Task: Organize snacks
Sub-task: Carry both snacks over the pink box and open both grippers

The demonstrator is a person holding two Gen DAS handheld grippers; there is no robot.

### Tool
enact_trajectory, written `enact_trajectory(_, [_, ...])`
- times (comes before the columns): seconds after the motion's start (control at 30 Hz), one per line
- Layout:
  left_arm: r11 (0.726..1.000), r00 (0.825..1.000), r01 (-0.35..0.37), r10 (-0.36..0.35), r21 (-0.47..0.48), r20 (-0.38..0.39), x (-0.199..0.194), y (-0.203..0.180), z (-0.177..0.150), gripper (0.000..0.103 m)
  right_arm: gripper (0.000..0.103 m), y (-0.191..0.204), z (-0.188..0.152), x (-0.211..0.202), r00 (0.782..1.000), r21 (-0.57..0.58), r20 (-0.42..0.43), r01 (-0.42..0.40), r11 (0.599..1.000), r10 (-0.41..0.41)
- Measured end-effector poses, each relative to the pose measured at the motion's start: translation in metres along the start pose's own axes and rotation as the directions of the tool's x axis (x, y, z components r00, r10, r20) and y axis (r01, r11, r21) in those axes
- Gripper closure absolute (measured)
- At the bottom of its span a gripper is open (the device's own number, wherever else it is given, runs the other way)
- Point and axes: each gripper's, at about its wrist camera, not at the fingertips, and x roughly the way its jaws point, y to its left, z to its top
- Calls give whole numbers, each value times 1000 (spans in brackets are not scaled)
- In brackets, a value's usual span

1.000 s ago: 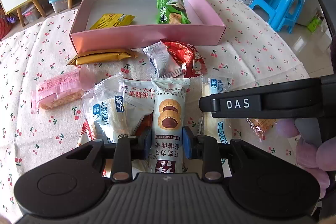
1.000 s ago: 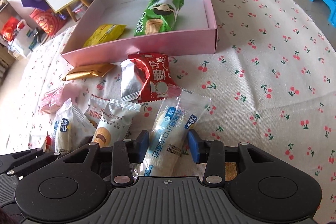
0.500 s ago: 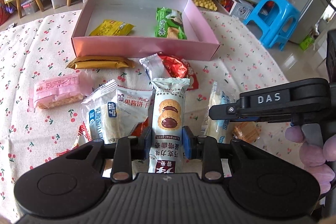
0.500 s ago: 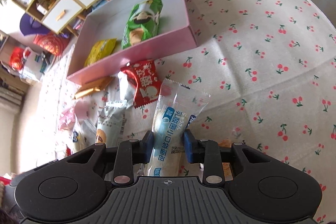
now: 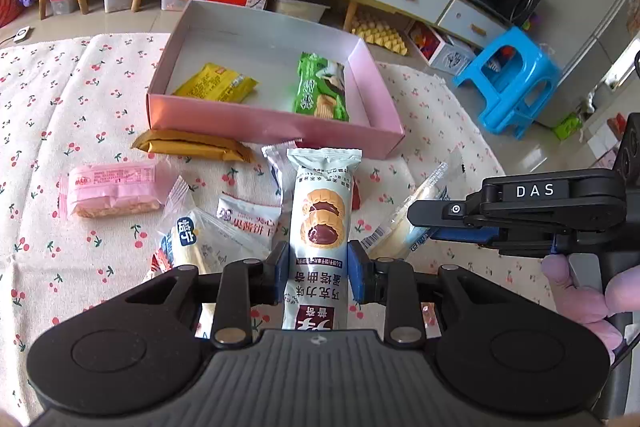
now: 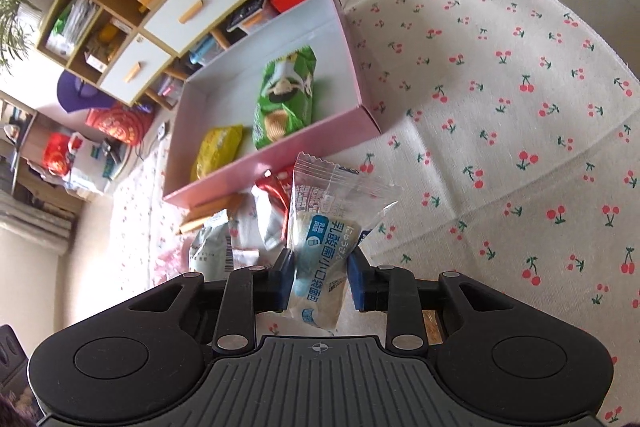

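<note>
My left gripper (image 5: 318,267) is shut on a pale blue pack of chocolate tart cookies (image 5: 322,223), held off the cloth and pointing at the pink box (image 5: 280,131). My right gripper (image 6: 318,277) is shut on a clear bread pack with a blue label (image 6: 320,247), also lifted, its top end toward the pink box (image 6: 280,163). One of its fingers (image 5: 520,203) shows at the right of the left wrist view. In the box lie a yellow pack (image 5: 216,89) and a green biscuit pack (image 5: 320,91).
On the cherry-print cloth (image 6: 520,107) in front of the box lie a gold bar (image 5: 192,147), a pink wafer pack (image 5: 112,189) and several other packs. A blue stool (image 5: 516,79) and low drawers stand beyond the table. A gloved hand (image 5: 580,291) is at the right.
The right jaws closed onto the bread pack and lifted it, rolling so the box swings to the left. The left gripper rose a little with its cookie pack.
</note>
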Motion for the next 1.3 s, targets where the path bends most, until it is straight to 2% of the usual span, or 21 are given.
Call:
enact_trajectory(0.37, [998,996,30,-25,-59,86,-8,6,22,75,75,10,17,-7,997,17,46,-64,998,63])
enact_trajectory(0.7, [998,989,-50,54,-37,140,3,27,74,75,75,29,64,8,984,47,87,-160,986,155])
enact_trajectory(0.9, [995,983,-98,101,-28,155,28,42,103,75,75,51,95,36,984,-4,95,-149,989,149])
enact_trajectory(1.13, [991,978,-132,130,1,163,55,58,123,75,75,71,126,80,993,-67,80,-82,994,87])
enact_trajectory(1.3, [987,982,-158,154,27,111,76,64,135,75,75,73,138,108,996,-57,66,-62,996,66])
